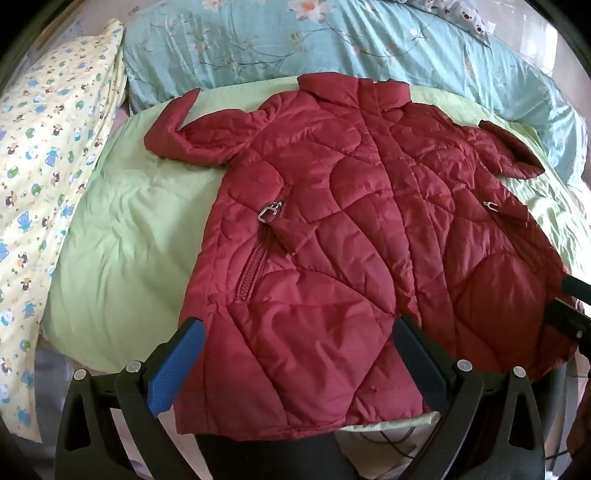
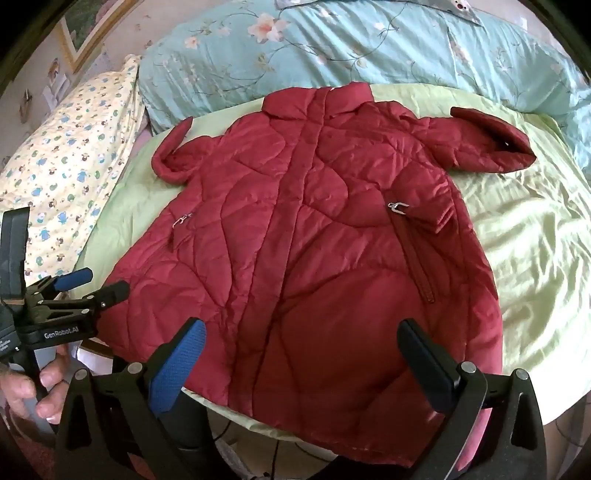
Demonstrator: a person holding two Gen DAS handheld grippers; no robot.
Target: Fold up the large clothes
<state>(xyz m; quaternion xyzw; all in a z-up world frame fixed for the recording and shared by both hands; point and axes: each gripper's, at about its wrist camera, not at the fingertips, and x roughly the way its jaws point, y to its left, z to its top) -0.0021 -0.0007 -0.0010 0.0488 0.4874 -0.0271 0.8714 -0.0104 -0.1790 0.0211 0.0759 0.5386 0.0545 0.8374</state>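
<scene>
- The red jacket (image 1: 332,229) lies spread flat, front side up, in the middle of both pictures. Its collar points to the upper part of the frame and its hem hangs a little over the near edge of the bed.
- Both sleeves are already bent in near the shoulders, one at the upper left (image 1: 177,129) and one at the upper right (image 1: 513,155). This seems to be a preparation, so the body is one clean piece to fold.
- The left hand-held gripper (image 1: 299,332) hovers over the lower left part of the hem. Its jaws are wide apart and hold nothing.
- The right hand-held gripper (image 2: 303,332) hovers over the lower middle of the hem, also wide apart and empty.
- Probably both stand at the hem because the next fold would lift this edge toward the collar. This is only a judgement.
- In the right wrist view, the left tool shows at the left edge, held by the person's hand (image 2: 33,387).
- The jacket rests on a light green sheet (image 1: 122,229), soft and wrinkled, so the padded cloth may slide.
- Behind it lies a blue flowered quilt (image 1: 258,40), and at the left a yellow pillow (image 1: 48,147) with small animals.
- A picture frame (image 2: 88,33) hangs on the wall at the upper left.
</scene>
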